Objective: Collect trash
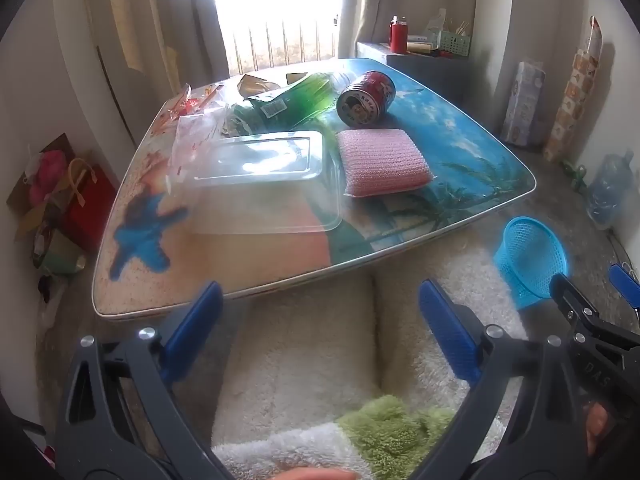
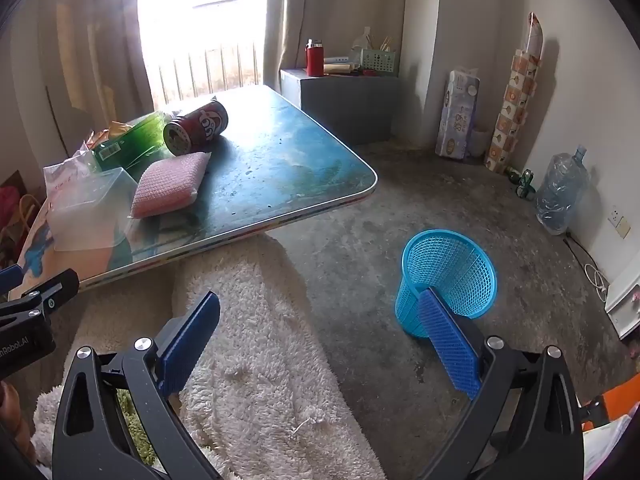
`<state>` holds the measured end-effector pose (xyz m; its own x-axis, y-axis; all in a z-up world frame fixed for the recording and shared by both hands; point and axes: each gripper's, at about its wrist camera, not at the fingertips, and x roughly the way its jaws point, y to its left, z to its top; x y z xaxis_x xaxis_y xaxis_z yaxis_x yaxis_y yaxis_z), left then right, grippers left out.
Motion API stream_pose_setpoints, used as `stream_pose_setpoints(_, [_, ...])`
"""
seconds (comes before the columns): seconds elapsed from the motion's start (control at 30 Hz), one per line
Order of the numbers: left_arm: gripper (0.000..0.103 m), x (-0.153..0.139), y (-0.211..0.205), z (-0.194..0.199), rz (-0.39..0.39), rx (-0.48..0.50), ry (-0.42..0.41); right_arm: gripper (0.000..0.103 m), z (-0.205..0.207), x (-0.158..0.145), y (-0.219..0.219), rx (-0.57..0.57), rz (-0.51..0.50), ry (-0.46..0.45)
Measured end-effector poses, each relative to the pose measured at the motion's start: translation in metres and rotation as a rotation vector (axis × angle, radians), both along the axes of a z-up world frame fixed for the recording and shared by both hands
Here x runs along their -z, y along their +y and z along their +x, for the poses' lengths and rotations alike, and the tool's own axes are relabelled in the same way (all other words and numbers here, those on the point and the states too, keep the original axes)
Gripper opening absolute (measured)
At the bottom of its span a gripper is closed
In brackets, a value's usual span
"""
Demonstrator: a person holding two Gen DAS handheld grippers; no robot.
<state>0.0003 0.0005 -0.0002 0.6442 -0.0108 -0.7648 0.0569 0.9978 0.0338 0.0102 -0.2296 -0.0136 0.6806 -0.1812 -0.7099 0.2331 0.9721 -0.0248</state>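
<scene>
Both handheld grippers hang low over a shaggy cream rug [image 1: 304, 344], jaws spread wide and holding nothing: the left gripper [image 1: 320, 334] faces the low table [image 1: 480, 148], the right gripper [image 2: 320, 344] faces the bare floor beside it. Ahead and to the left of the left gripper, crumpled clear wrappers [image 1: 192, 128] with red print lie near the table's far left corner. Straight ahead of its blue pads sits an upturned clear plastic container [image 1: 260, 180], and behind that a green plastic bottle [image 1: 296, 98] lies on its side. Just right of the container rests a pink scouring sponge [image 1: 382, 162], with a red can [image 1: 366, 98] tipped over behind it, next to the bottle. Farther right, off the table, a blue mesh wastebasket [image 2: 448, 280] stands on the concrete floor, just past the right gripper's right finger, which overlaps its lower wall in the right wrist view. Beyond the basket, against the far wall, are a pack of paper rolls [image 2: 458, 116] and a large water jug [image 2: 560, 190].
</scene>
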Motion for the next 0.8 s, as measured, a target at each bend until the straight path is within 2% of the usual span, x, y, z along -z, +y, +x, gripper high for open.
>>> stream_pose_setpoints(0.33, [0.094, -0.0014, -0.0025, -0.0016, 0.026, 0.004, -0.011, 0.097, 0.0009, 0.0005, -0.0016, 0.001, 0.005, 0.008])
stream_pose_setpoints(0.8, [0.094, 0.0001, 0.0022, 0.0023, 0.019, -0.013, -0.007, 0.097, 0.0009, -0.0020, -0.0019, 0.002, 0.000, 0.004])
